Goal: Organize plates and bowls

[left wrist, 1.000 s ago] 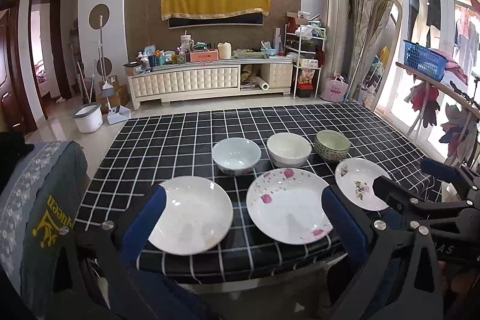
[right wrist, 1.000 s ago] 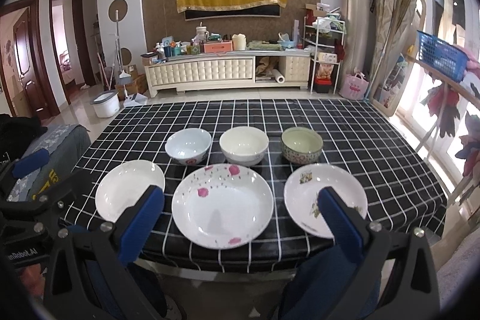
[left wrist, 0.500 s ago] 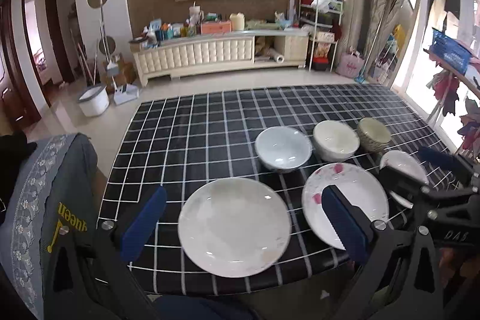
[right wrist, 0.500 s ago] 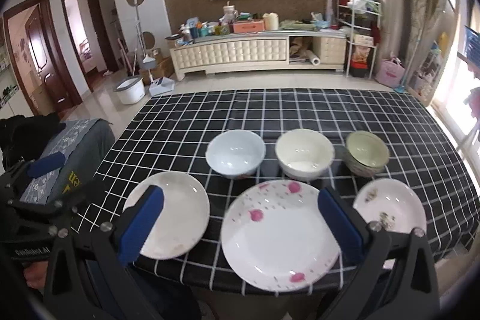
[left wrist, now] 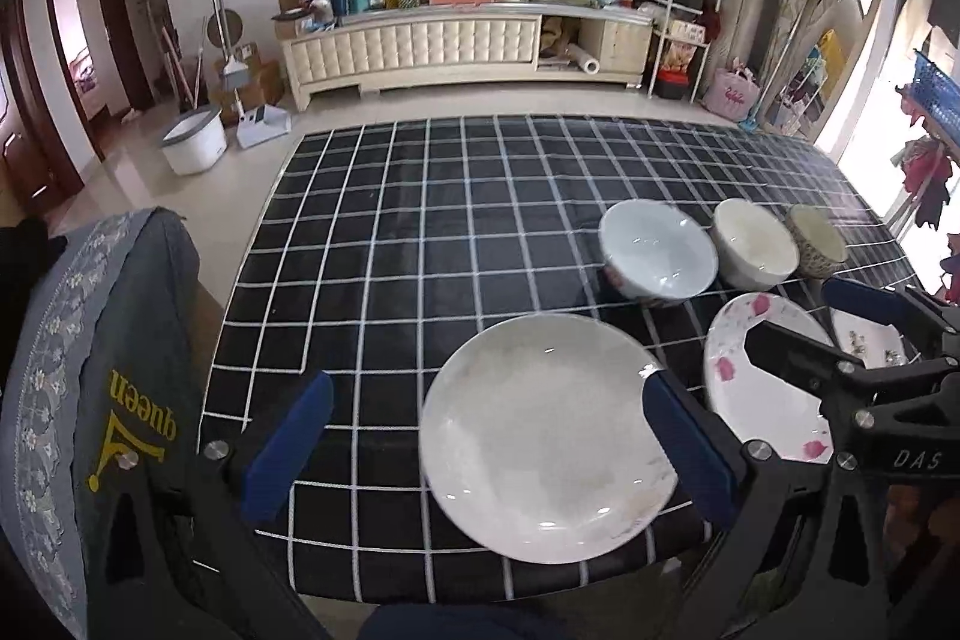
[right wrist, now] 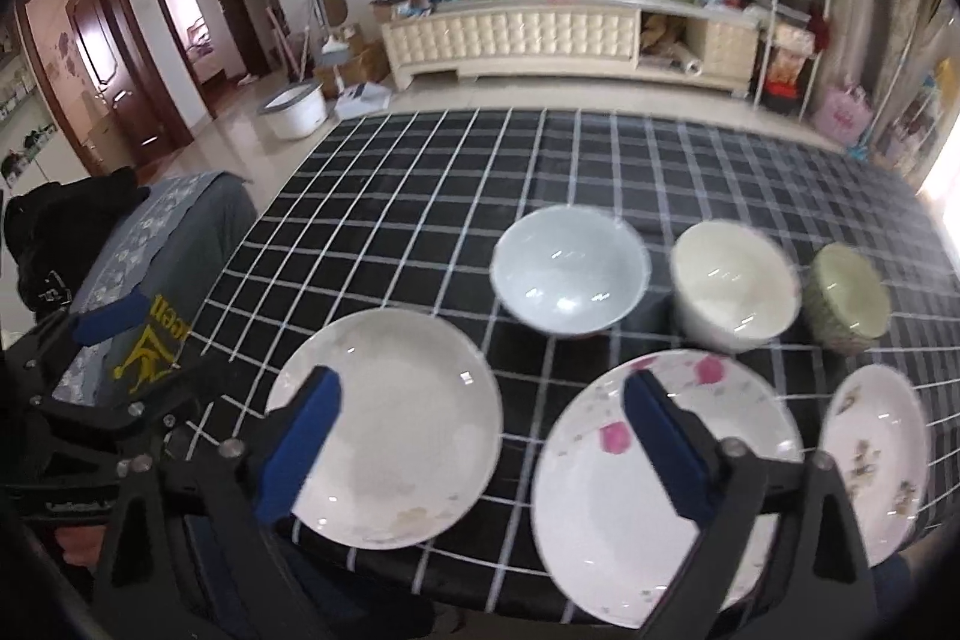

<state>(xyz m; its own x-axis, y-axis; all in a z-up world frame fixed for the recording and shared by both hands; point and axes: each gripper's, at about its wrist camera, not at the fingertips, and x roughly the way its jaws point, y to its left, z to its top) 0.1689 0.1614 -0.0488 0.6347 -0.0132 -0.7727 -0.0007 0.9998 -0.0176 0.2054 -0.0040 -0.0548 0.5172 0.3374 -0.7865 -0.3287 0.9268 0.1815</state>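
**Plain white plate lay between both claws, nearer the left**

The plain white plate (left wrist: 549, 463) sat on the near edge of the desk (left wrist: 420, 232), at the left end of a front row of three plates, with three bowls in a row behind. In the left wrist view it filled the right half of the gap between the left claw's fingers, at about 1 o'clock from the left claw (left wrist: 480, 448), its right rim almost meeting the right finger pad (left wrist: 690, 436). In the right wrist view the same plate (right wrist: 390, 430) lay at about 10 o'clock from the right claw (right wrist: 480, 448), whose left pad (right wrist: 300, 442) overlapped its left rim, while the pink-flowered plate (right wrist: 606, 508) lay at about 4 o'clock under the right pad.

A round plate has no long axis, so the approach seemed to turn only on which rim was reachable; the near rim, close to the desk's edge, looked easiest. The left claw appeared the nearer.

Both claws pointed steeply down and forward over the near edge. The left claw stood released and empty. The right claw's jaws were closing from wide, with nothing pressed between them; the plates lay below, untouched.

The pale blue bowl (left wrist: 657, 256) stood just behind the white plate, at 12 o'clock from it.
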